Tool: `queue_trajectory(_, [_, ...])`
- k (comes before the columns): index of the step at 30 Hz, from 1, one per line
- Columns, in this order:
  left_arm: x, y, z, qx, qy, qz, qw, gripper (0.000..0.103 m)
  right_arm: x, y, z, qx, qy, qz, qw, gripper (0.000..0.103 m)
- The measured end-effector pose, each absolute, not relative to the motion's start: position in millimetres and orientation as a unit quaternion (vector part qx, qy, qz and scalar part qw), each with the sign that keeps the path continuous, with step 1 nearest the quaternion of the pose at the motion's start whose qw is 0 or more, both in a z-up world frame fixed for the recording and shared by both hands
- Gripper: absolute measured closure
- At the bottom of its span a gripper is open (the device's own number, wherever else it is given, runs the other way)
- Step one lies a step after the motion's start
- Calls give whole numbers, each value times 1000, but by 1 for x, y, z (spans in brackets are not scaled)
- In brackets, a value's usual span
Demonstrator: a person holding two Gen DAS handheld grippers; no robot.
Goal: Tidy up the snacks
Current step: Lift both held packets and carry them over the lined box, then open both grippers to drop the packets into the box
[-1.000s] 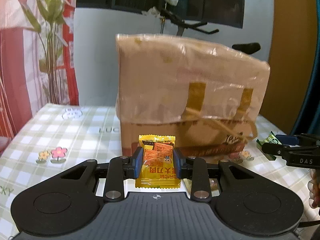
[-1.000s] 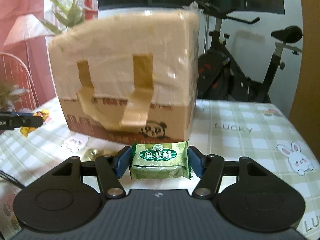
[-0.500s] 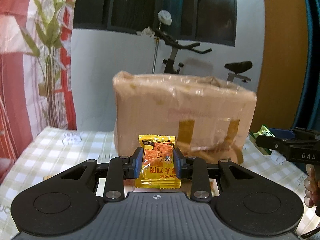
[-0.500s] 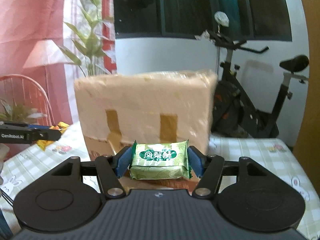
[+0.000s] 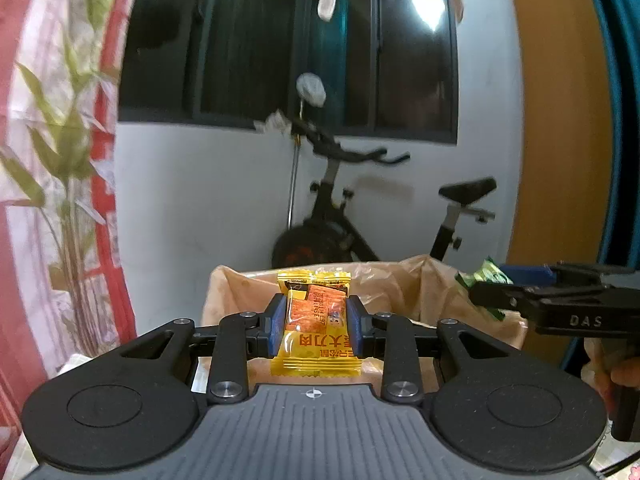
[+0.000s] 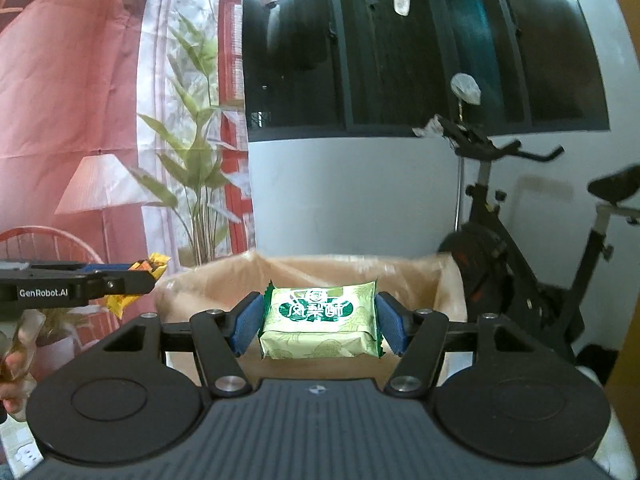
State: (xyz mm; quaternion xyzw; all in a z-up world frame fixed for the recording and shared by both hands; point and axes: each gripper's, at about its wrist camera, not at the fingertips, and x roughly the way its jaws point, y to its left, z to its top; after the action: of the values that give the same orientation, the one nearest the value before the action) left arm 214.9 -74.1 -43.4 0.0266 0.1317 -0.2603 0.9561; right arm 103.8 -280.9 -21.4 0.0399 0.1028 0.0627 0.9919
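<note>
My left gripper (image 5: 315, 326) is shut on a yellow and orange snack packet (image 5: 315, 320), held upright between the blue pads. My right gripper (image 6: 318, 324) is shut on a green pastry packet (image 6: 320, 326), held flat. Both hang just in front of the open top of a cardboard box lined with clear plastic (image 5: 400, 280) (image 6: 352, 270). The right gripper (image 5: 496, 288) with its green packet shows at the right of the left wrist view. At the left of the right wrist view, the left gripper (image 6: 148, 276) carries the yellow packet (image 6: 154, 262). The box's inside is hidden.
An exercise bike (image 5: 360, 216) (image 6: 540, 248) stands behind the box against a white wall under a dark window. A red and white curtain with a printed plant (image 6: 120, 120) hangs at the left. A person's hand (image 6: 16, 364) holds the left gripper's handle.
Both grippers have risen with their packets from low in front of the box's side to the level of its open rim. The table has dropped out of sight.
</note>
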Motion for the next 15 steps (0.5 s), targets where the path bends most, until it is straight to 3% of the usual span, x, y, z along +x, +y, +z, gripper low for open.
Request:
queue_trajectory(11, [276,-104,-58,45,183,-244,951,67,178,-304,-33,54,172,-2,984,39])
queue_trajectory(15, [273,-101,-62,51,186,-245,950,43,177,-311,-41,65,188,-18,980,35])
